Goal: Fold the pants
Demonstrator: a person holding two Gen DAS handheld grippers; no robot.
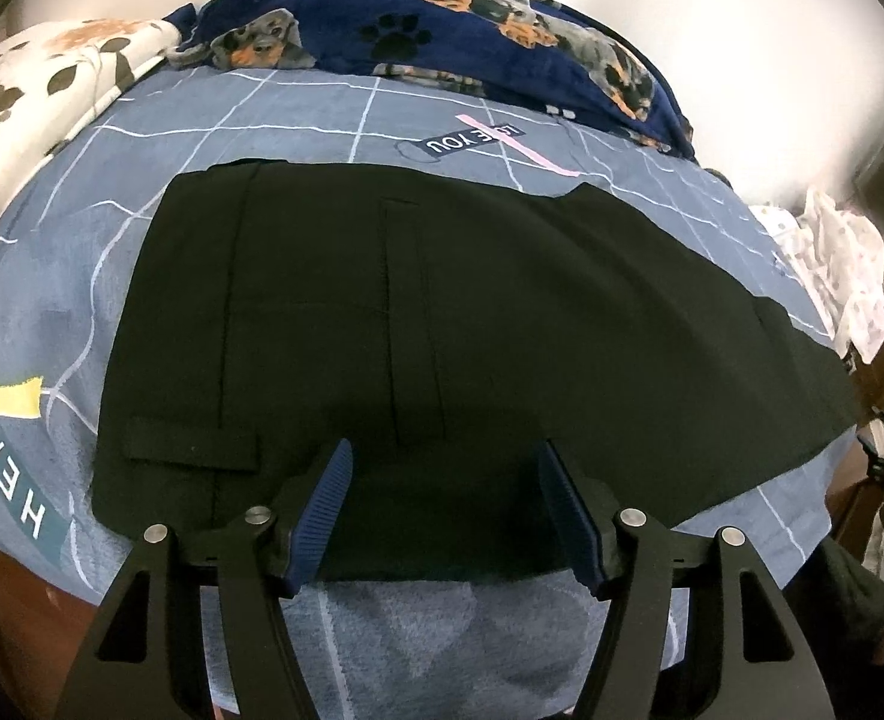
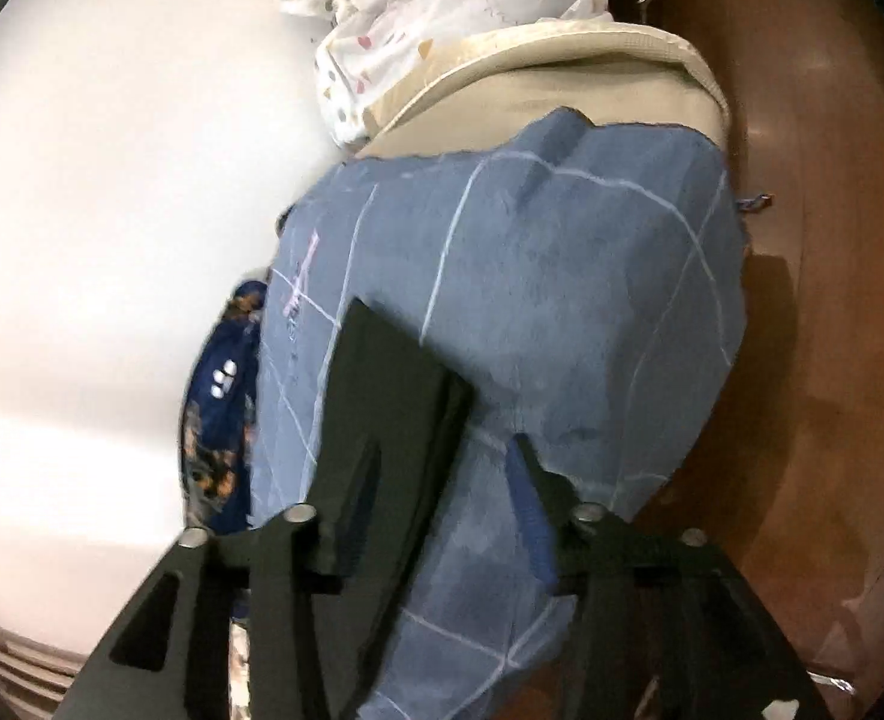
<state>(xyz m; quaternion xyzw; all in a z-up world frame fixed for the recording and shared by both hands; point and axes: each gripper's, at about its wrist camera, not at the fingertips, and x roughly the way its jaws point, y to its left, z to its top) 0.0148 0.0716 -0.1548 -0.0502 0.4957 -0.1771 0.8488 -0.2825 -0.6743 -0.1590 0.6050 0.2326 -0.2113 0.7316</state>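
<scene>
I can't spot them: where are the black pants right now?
In the left wrist view, the black pants lie flat on the blue checked bedsheet, just beyond the open left tongs.

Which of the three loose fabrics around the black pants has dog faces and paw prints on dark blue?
The navy fleece blanket bunched beyond the pants. The cloth at left is white with brown blotches; the one at right is white with small dots.

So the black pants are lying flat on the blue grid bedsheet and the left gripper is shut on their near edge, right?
Not quite. The left gripper is open, its fingers spread above the near edge of the black pants, gripping nothing. The pants do lie flat on the blue grid bedsheet. The left wrist view shows this.
</scene>
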